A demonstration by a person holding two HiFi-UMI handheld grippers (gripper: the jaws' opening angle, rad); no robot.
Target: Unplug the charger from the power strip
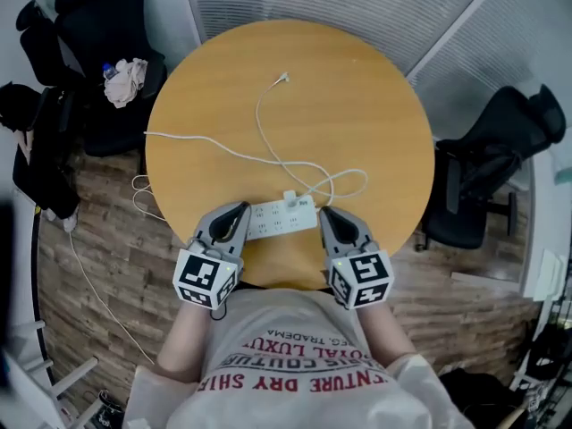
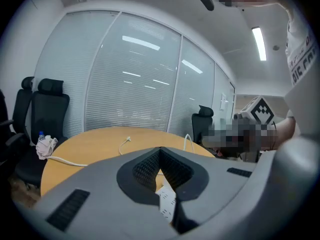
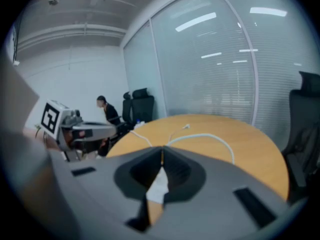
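**Both grippers shut beside the power strip**

We hold the left gripper (image 1: 239, 211) and the right gripper (image 1: 329, 214) with jaws pressed together on nothing, just beside the ends of the white power strip (image 1: 281, 219) at the round table's (image 1: 366, 105) near edge. The charger (image 1: 290, 198) sits plugged into it. White cables (image 1: 264, 155) loop across the tabletop. A black chair (image 1: 94, 25) on the left holds a crumpled cloth (image 1: 127, 80), and another chair (image 1: 500, 141) stands on the right.

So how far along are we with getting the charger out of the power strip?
Nothing looks done yet: the charger sits plugged into the power strip on the table. Nothing is in hand either. The left gripper and right gripper sit at either end of the strip, jaws together and empty. What's left is gripping the charger, probably steadying the strip, and pulling the charger out.
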